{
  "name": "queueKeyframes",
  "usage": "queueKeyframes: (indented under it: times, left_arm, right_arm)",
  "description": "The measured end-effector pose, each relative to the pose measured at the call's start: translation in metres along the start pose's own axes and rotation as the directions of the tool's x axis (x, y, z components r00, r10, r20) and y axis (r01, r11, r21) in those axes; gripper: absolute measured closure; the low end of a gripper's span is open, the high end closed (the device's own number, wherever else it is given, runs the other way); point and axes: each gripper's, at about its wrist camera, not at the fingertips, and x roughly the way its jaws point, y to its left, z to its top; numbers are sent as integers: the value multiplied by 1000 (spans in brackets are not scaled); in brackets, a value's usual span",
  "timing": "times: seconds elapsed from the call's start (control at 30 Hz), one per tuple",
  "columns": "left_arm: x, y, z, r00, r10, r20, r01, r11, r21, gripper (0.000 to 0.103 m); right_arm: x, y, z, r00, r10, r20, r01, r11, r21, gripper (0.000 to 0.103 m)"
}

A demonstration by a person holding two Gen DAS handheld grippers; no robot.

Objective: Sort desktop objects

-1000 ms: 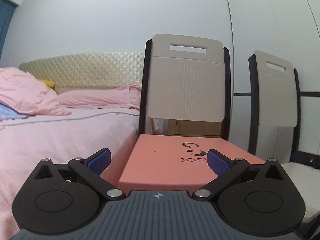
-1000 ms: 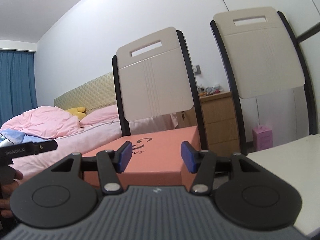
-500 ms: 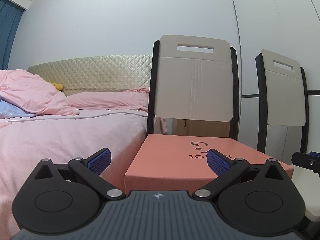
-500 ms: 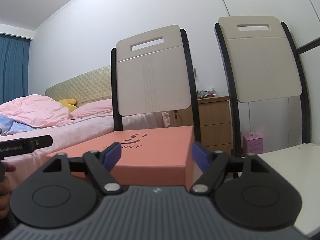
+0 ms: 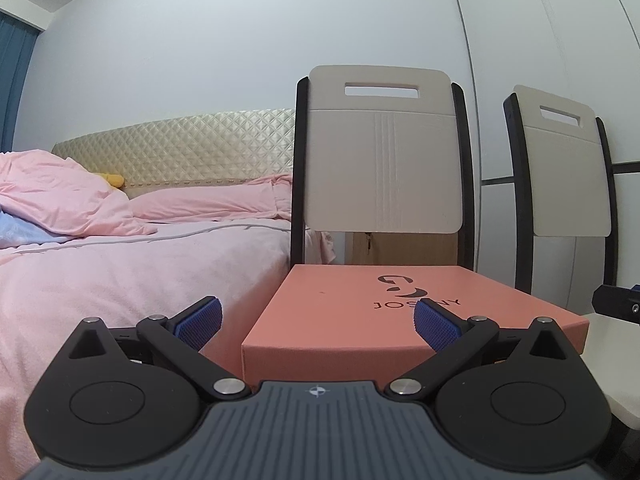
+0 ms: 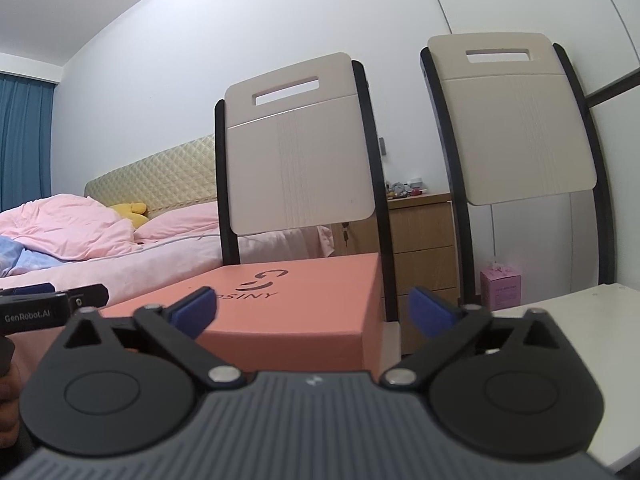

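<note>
Directly ahead of both grippers, a salmon-pink box (image 5: pixel 384 312) printed with a dark logo is seen lying flat in front of a chair (image 5: pixel 382 160) with a cream back, a pink bed (image 5: pixel 132 264) to its left and a white tabletop (image 6: pixel 568 320) to its right; what the box rests on cannot be made out. It is judged to be a rigid lidded cardboard carton, stiff and matte rather than slippery, of unknown weight, and broader than either gripper's opening. A hold by both grippers on opposite sides is therefore judged advisable, or a pinch over the lid edge at the near corner (image 6: pixel 366 334). The left gripper (image 5: pixel 316 320) is noted spread wide and empty, short of the near face of the box. The right gripper (image 6: pixel 312 312) is likewise spread wide and empty, aimed at the near right corner. Against the earlier frames, the right gripper's opening is recorded as much wider, the left's as unchanged, and the box sits more centrally in the left view.
</note>
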Motion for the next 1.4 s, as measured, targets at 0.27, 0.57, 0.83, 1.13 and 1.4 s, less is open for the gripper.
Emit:
queueKeyframes:
  times: [0.27,0.57,0.83,1.13,1.4]
  left_arm:
    - [1,-2,-1,1000,3,-1,-3,1000,10,0]
    - [2,-3,-2,1000,7,-2,-7,1000,16,0]
    - [2,-5,-3,1000,9,-3,-9,1000,21,0]
    - [1,-5,-3,1000,11,-4,-11,1000,25,0]
    - [2,-5,-4,1000,12,-6,-12,1000,25,0]
  right_arm:
    - [-2,0,0,1000,-21,8,21,1000,-9,0]
    - [-4,0,1,998,-51,20,52,998,-22,0]
    - [-5,0,1,998,-60,28,61,998,-29,0]
    - [-7,0,1,997,-66,34,67,997,-33,0]
    - [-8,-1,3,997,-72,37,74,997,-38,0]
